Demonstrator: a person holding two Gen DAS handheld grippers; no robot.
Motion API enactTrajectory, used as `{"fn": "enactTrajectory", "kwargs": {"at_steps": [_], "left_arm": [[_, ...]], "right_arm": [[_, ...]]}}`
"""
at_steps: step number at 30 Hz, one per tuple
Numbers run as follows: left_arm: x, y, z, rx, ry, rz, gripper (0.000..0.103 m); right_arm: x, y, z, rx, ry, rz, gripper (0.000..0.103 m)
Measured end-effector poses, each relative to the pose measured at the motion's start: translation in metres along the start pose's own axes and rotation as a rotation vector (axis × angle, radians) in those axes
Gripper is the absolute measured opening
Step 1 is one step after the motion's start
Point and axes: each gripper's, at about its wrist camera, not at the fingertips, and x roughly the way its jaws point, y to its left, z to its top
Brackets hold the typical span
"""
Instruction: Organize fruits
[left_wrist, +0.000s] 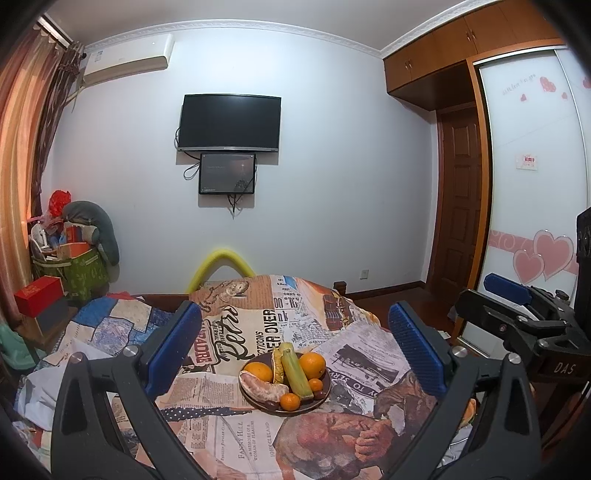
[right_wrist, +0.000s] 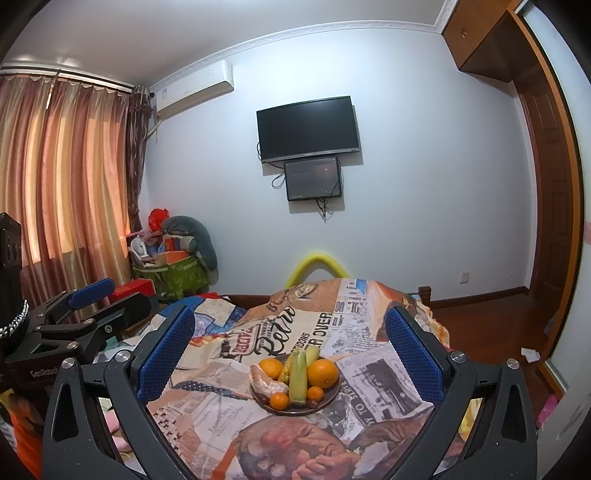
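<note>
A dark plate (left_wrist: 320, 402) (right_wrist: 330, 397) sits on a table covered with a newspaper-print cloth (left_wrist: 236, 435) (right_wrist: 221, 424). It holds two large oranges (left_wrist: 312, 364) (right_wrist: 323, 373), small tangerines (left_wrist: 290, 401) (right_wrist: 279, 400), a green stalk (left_wrist: 295, 374) (right_wrist: 297, 376), a corn cob (left_wrist: 277, 365) (right_wrist: 284, 372) and a peeled pomelo piece (left_wrist: 262, 387) (right_wrist: 267, 384). My left gripper (left_wrist: 295, 350) is open and empty, above and short of the plate. My right gripper (right_wrist: 290, 350) is open and empty, likewise framing the plate. The right gripper shows at the right edge of the left wrist view (left_wrist: 517, 295).
A bed with patchwork bedding (left_wrist: 110, 325) lies left of the table. A yellow foam arch (left_wrist: 219, 266) (right_wrist: 317, 266) stands behind the table. Boxes and bags (left_wrist: 74, 258) are piled in the left corner. A TV (left_wrist: 229, 122) hangs on the far wall. A wardrobe (left_wrist: 535, 184) stands on the right.
</note>
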Motion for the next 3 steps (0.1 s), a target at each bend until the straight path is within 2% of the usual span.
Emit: {"fn": "enactTrajectory", "kwargs": {"at_steps": [3], "left_arm": [[0.0013, 0.0001, -0.0005, 0.000, 0.002, -0.006, 0.103]], "right_arm": [[0.0013, 0.0003, 0.0006, -0.005, 0.002, -0.002, 0.103]]}}
